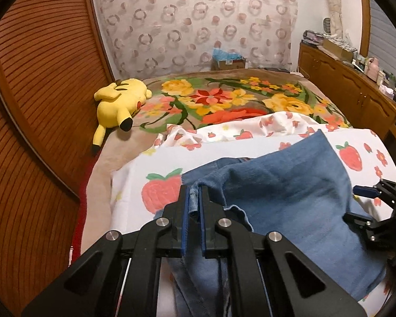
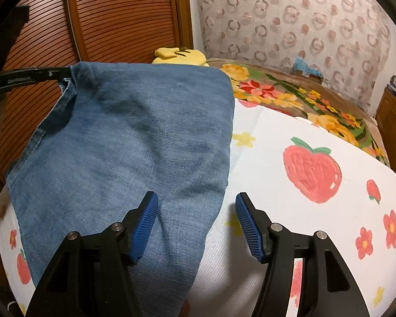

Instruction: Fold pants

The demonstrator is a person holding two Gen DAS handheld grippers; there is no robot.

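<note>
Blue denim pants (image 1: 285,195) lie folded over on a white strawberry-print sheet (image 1: 290,142) on the bed. My left gripper (image 1: 193,192) is shut on the pants' hem edge at their left side. In the right wrist view the pants (image 2: 134,137) spread in front, with the left gripper's arm (image 2: 26,78) holding their far left corner. My right gripper (image 2: 196,203) is open, its left finger over the denim and its right finger over the sheet (image 2: 277,137). It also shows in the left wrist view (image 1: 367,203) at the pants' right edge.
A yellow plush toy (image 1: 121,103) lies at the far left of the bed on a floral blanket (image 1: 224,100). A slatted wooden wall (image 1: 39,92) runs along the left. A wooden cabinet (image 1: 351,89) with clutter stands on the right. A cardboard box (image 1: 228,62) sits beyond the bed.
</note>
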